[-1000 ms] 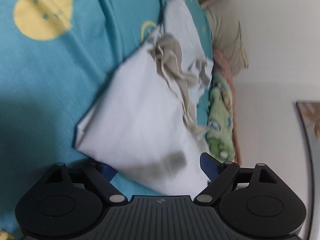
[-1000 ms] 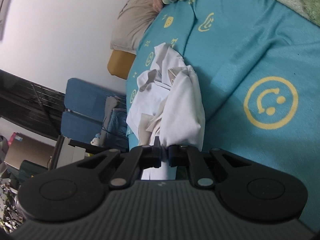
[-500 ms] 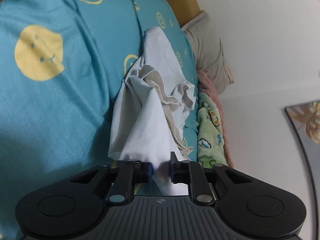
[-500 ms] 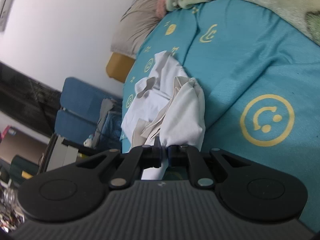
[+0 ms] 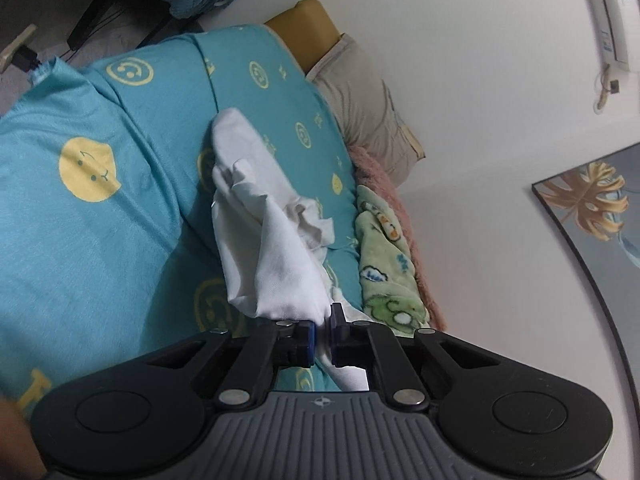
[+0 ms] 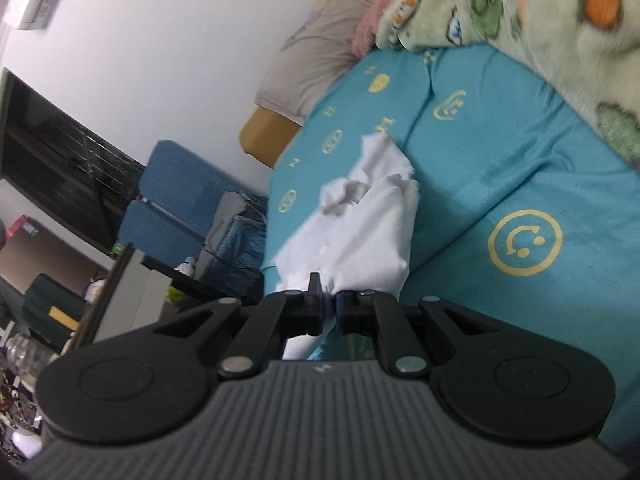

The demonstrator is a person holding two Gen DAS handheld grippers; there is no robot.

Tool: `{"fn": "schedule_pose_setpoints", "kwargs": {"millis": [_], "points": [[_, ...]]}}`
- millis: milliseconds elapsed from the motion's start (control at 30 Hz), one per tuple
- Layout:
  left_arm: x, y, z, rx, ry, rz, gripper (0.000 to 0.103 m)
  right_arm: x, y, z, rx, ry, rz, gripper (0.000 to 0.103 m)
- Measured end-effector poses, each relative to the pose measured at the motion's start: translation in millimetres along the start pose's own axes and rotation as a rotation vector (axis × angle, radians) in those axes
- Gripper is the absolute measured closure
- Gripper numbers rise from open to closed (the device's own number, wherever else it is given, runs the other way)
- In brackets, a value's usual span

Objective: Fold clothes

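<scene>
A white garment (image 5: 276, 264) lies crumpled on the teal bed cover (image 5: 100, 240) with yellow smiley faces. In the left wrist view my left gripper (image 5: 324, 320) has its jaws closing tight on one bunched corner, and the cloth stretches up from the bed to the blue pads. Seen from the right wrist, the same garment (image 6: 368, 240) hangs from my right gripper (image 6: 329, 300), which is shut on another edge. The far end of the cloth rests on the bed cover (image 6: 500, 160). Both held corners are lifted off the bed.
A green cartoon blanket (image 5: 384, 264) and a pink fluffy throw (image 5: 384, 184) lie along the wall side. A beige pillow (image 5: 364, 100) and a yellow cushion (image 5: 308, 24) sit at the head. A blue chair (image 6: 172, 184) and cluttered desk (image 6: 80, 304) stand past the bed edge.
My left gripper went from wide open around the cloth to shut on it. Both grippers then rose, pulling the garment up off the bed.
</scene>
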State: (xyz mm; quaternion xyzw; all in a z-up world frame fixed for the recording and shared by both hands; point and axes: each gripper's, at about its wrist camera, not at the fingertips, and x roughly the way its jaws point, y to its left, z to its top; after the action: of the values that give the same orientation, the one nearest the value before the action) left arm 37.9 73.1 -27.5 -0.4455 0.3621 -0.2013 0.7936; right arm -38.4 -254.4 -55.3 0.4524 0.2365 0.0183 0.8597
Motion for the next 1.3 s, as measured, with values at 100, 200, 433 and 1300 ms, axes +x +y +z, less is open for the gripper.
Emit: {"fn": "schedule_pose_setpoints", "kwargs": {"millis": [100,200,433,1300], "points": [[-34,-16,-14,0.019,0.002,0.008,0.096,-34,13,-9,-0.029,0.003,-0.004,0.094],[-69,-25,-31,0.053,0.01,0.022,0.096,-69,18,-22,-0.03,0.016,-0.008,0.094],[-115,-34,-71,0.067,0.034,0.038,0.096,-125,10,-44,0.001,0.043,-0.005,0.094],[113,11,58,0.116,0.057,0.23,0.096,115,-37,43,0.093,0.194,-0.142,0.092]]}}
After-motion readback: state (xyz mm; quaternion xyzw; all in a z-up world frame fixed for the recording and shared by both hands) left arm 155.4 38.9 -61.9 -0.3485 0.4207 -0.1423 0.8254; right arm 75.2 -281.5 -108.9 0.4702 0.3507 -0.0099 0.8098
